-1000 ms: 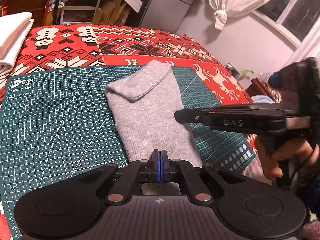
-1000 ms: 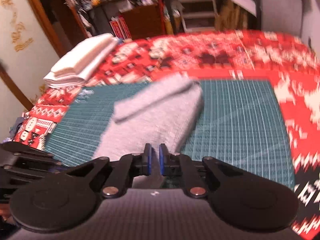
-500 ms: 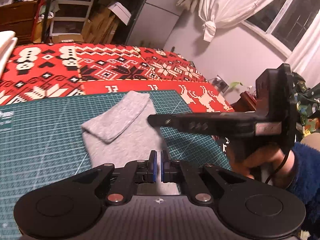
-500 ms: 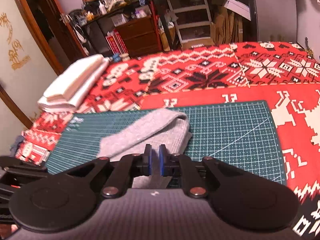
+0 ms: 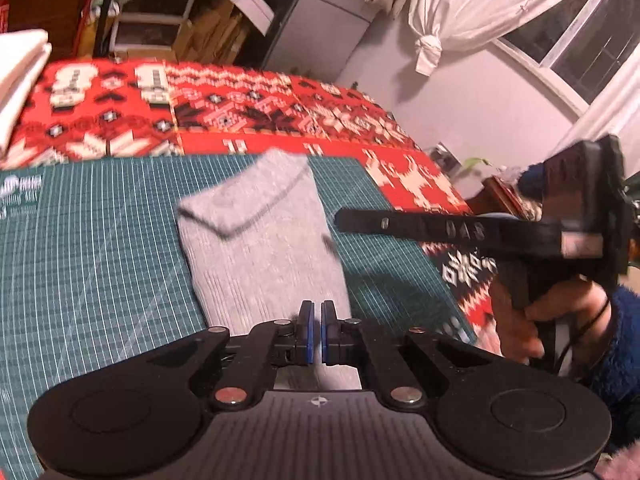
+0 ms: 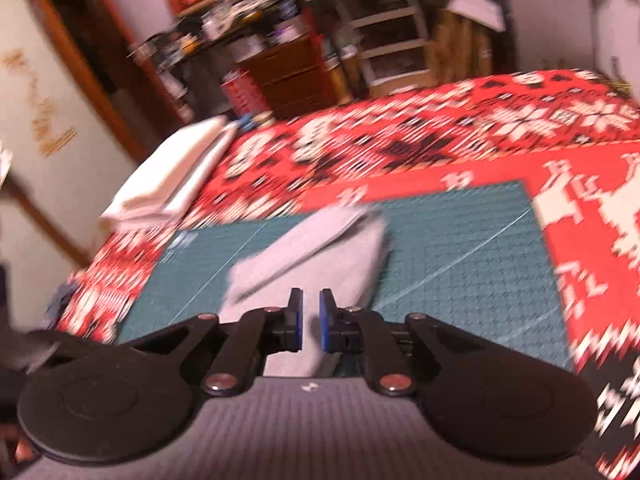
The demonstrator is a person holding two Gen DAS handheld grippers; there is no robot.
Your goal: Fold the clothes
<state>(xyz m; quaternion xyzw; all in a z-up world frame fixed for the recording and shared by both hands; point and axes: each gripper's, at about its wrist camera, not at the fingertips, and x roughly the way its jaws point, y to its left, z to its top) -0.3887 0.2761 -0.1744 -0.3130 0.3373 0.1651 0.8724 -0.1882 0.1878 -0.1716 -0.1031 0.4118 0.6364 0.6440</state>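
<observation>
A grey knitted garment (image 5: 260, 256) lies on the green cutting mat (image 5: 100, 260), with its far end folded back into a flap. My left gripper (image 5: 315, 328) hovers over its near end, the blue pads a narrow gap apart with nothing clearly pinched between them. In the left wrist view my right gripper (image 5: 344, 218) reaches in from the right, just off the garment's right edge, held by a hand (image 5: 520, 320). In its own blurred view, the right gripper (image 6: 310, 320) is slightly open above the near end of the garment (image 6: 320, 248). The garment's near edge is hidden under both grippers.
The mat (image 6: 460, 260) lies on a red patterned blanket (image 5: 240, 112) covering a bed. A stack of folded white cloth (image 6: 172, 176) sits at the far left of the bed. Shelves, boxes and a cluttered desk stand beyond it. A window with white curtains is to the right.
The left pads, pressed together a second ago, now stand slightly apart. Both grippers lifted back half a second ago and have come nearer the garment again. The right gripper's gap has widened a little.
</observation>
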